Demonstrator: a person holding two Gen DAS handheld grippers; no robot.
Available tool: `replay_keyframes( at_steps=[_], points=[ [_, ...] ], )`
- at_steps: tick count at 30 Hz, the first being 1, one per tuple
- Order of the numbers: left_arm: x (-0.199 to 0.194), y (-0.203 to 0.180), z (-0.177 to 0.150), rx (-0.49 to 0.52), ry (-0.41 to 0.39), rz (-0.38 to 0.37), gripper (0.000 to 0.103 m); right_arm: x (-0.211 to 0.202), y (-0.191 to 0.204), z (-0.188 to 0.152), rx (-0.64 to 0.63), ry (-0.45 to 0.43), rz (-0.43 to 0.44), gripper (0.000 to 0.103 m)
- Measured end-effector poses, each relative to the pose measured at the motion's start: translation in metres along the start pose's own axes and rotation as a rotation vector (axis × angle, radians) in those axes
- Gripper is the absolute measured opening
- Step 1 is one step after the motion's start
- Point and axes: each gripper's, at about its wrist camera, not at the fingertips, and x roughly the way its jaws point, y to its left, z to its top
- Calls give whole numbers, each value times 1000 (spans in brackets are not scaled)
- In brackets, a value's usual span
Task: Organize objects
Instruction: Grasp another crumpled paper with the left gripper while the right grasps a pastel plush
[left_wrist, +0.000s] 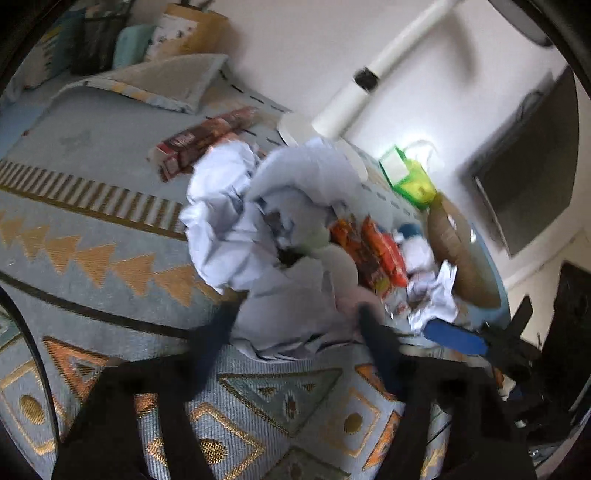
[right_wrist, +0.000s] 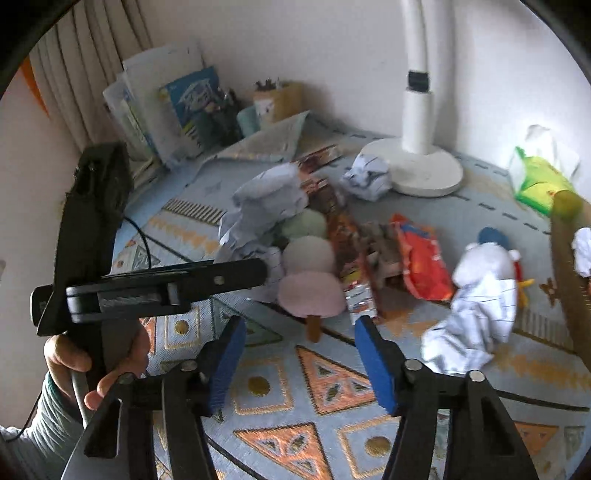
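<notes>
A large crumpled white paper (left_wrist: 258, 221) lies on the patterned cloth, also in the right wrist view (right_wrist: 266, 206). My left gripper (left_wrist: 295, 314) reaches into its near edge with the fingers spread around it; in the right wrist view its finger (right_wrist: 225, 275) touches the paper. An ice-cream-shaped plush toy (right_wrist: 310, 280) lies next to the paper. My right gripper (right_wrist: 299, 328) is open and empty, just in front of the toy's stick. Orange snack packets (right_wrist: 421, 254) and a second crumpled paper (right_wrist: 476, 314) lie to the right.
A white lamp base (right_wrist: 424, 170) stands at the back with a small paper ball (right_wrist: 365, 177) beside it. A green tissue pack (right_wrist: 539, 181) is at the far right. Books and boxes (right_wrist: 173, 110) lean in the back left corner. A brown box (right_wrist: 572, 251) stands at the right edge.
</notes>
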Motion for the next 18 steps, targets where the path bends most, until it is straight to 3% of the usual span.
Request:
replay_keyframes(
  at_steps=[7,13,15,16,18],
  points=[
    [-30,12,-12,0,-47,3,53,28,3,12,3,32,-17,55],
    [-58,24,-25,-7,-65,-15,53,61,9,22,0,82,-160,55],
    [-61,26,-29,-18,-68,-11,53,65,8,24,5,77,-190,50],
    [-62,27,-31,-22,-69,-11,53,63,5,23,19,70,-202,40],
    [-65,27,-35,-26,-68,-11,53,56,2,21,35,67,-198,39]
  ],
)
